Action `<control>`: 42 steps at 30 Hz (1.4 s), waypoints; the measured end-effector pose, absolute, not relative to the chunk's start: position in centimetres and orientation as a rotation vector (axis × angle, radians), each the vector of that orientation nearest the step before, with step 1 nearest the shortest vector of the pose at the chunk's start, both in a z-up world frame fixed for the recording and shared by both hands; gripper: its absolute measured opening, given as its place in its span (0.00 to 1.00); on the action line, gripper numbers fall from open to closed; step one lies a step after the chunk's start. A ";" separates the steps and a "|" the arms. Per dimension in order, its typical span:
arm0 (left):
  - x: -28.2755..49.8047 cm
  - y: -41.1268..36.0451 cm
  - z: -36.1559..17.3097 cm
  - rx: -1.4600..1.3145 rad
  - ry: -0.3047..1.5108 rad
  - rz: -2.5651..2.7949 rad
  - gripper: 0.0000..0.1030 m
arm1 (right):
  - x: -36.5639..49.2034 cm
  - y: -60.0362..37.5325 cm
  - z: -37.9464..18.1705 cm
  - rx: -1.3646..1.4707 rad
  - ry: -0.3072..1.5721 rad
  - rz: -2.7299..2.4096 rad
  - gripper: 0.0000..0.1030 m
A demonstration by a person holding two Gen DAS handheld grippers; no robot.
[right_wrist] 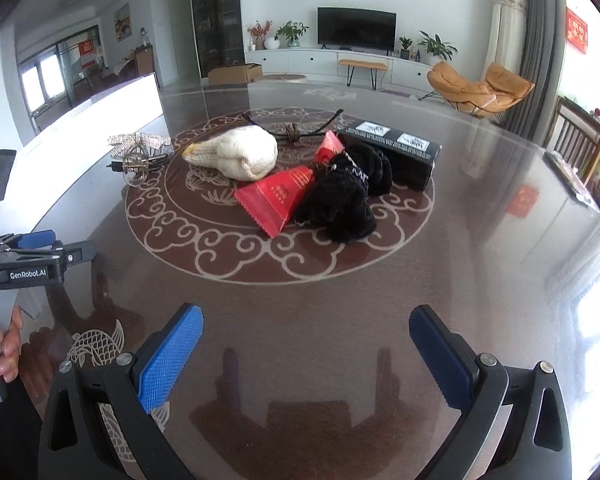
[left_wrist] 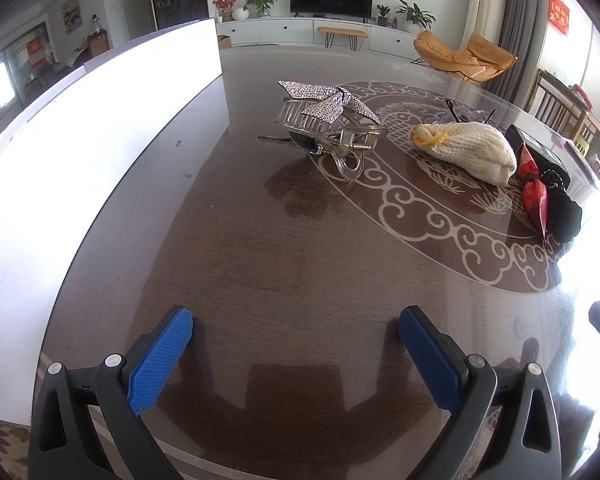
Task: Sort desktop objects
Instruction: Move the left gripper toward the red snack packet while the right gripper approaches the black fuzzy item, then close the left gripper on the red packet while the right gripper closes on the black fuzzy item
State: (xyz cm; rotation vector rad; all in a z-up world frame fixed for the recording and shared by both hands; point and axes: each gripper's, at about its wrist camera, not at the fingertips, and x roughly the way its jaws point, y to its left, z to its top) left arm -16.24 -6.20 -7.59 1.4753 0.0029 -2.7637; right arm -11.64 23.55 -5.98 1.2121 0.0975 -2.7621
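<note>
A clear hair claw with a rhinestone bow (left_wrist: 326,128) (right_wrist: 138,152) lies on the dark table, ahead of my open left gripper (left_wrist: 296,332). Right of it rests a cream knitted bundle (left_wrist: 466,148) (right_wrist: 236,152). A red snack packet (right_wrist: 278,196) (left_wrist: 534,192), a black knitted piece (right_wrist: 340,200) (left_wrist: 566,208) and a black box (right_wrist: 400,150) (left_wrist: 538,148) sit beside it. A dark cord with a knot (right_wrist: 294,130) lies behind the bundle. My right gripper (right_wrist: 306,340) is open and empty, well short of the pile.
A tall white board (left_wrist: 100,120) (right_wrist: 100,108) stands along the table's left edge. A person's hand (right_wrist: 8,344) holds the left gripper's body (right_wrist: 28,260) at the left of the right wrist view. Wooden chairs (right_wrist: 580,144) stand at the right, beyond the glossy table (right_wrist: 480,240).
</note>
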 end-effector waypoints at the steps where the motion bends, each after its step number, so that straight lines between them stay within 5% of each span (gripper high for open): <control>1: -16.4 -6.2 -7.7 1.474 0.003 -2.764 1.00 | -12.7 23.6 -5.4 1.214 0.107 -2.769 1.00; 7: -16.2 -5.4 -8.1 1.460 0.003 -2.764 1.00 | -21.0 26.9 -3.9 1.284 -0.124 -2.800 1.00; 12: -15.9 -5.3 -8.4 1.455 0.006 -2.765 1.00 | -27.4 25.7 -6.5 1.518 -0.138 -2.692 0.97; 13: -15.8 -5.3 -8.4 1.454 0.007 -2.765 1.00 | -27.9 25.6 -7.1 1.539 -0.168 -2.679 0.79; 15: -16.0 -5.2 -8.4 1.454 0.007 -2.766 1.00 | -27.4 24.9 -7.1 1.497 -0.177 -2.706 0.64; 17: -16.0 -5.2 -8.4 1.453 0.008 -2.765 1.00 | -26.4 23.1 -7.1 1.453 -0.168 -2.642 0.59; 21: -15.8 -5.3 -8.5 1.451 0.012 -2.762 1.00 | -23.5 18.6 -7.0 1.407 -0.209 -2.426 0.59; 24: -15.8 -5.4 -8.4 1.451 0.017 -2.754 1.00 | -22.4 17.1 -7.1 1.406 -0.321 -2.349 0.83; 26: -15.5 -5.8 -8.4 1.447 0.045 -2.744 1.00 | -21.8 16.9 -6.7 1.368 -0.343 -2.345 0.85; 36: -14.5 -9.3 -7.0 1.308 0.524 -2.825 1.00 | -18.1 14.3 -5.0 1.265 0.130 -2.340 0.84; 38: -14.2 -8.5 -6.4 1.285 0.503 -2.888 1.00 | -17.6 13.1 -6.0 1.297 0.214 -2.327 0.79; 42: -14.2 -5.8 -5.9 1.302 0.350 -2.972 1.00 | -16.5 12.7 -7.5 1.281 0.338 -2.336 0.36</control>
